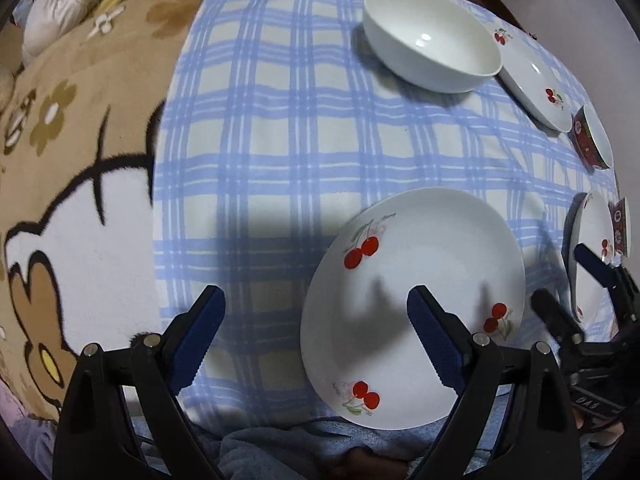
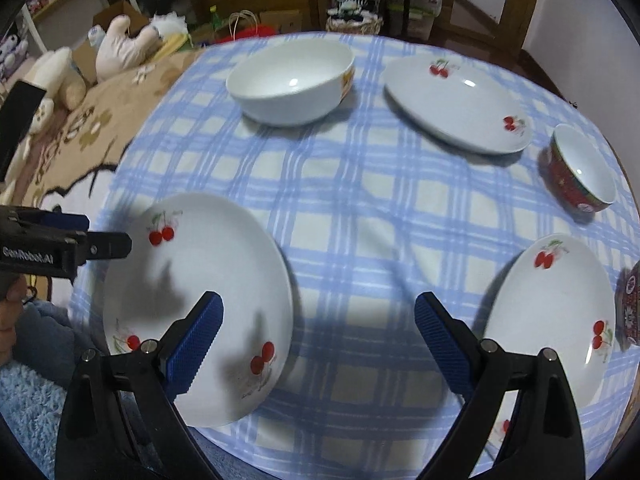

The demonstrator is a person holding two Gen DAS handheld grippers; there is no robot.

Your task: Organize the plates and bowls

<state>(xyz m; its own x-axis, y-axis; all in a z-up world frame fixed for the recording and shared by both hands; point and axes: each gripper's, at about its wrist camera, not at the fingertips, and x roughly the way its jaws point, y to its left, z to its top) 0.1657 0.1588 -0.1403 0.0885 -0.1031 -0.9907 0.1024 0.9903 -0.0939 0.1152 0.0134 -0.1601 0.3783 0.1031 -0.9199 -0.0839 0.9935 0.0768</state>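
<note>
We see both hand-held grippers, left (image 1: 316,312) and right (image 2: 319,318), spread wide and empty above the checked cloth (image 2: 360,208). Nearest cherry plate (image 1: 416,264) lies near the cloth's near edge. Glazed ceramic, we judge: stiff, slippery, breakable; take it by the rim.

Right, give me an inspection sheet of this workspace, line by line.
Surface: blue checked cloth over a tan cartoon blanket.
Job's things: three cherry plates; white bowl; red bowl; another red dish at the right edge, cut off.
Clutter: nothing seen on the cloth.
Grippers: left gripper and right gripper open, empty.
Cables: nothing certain.
Surroundings: plush toys, boxes, wooden furniture.
</note>
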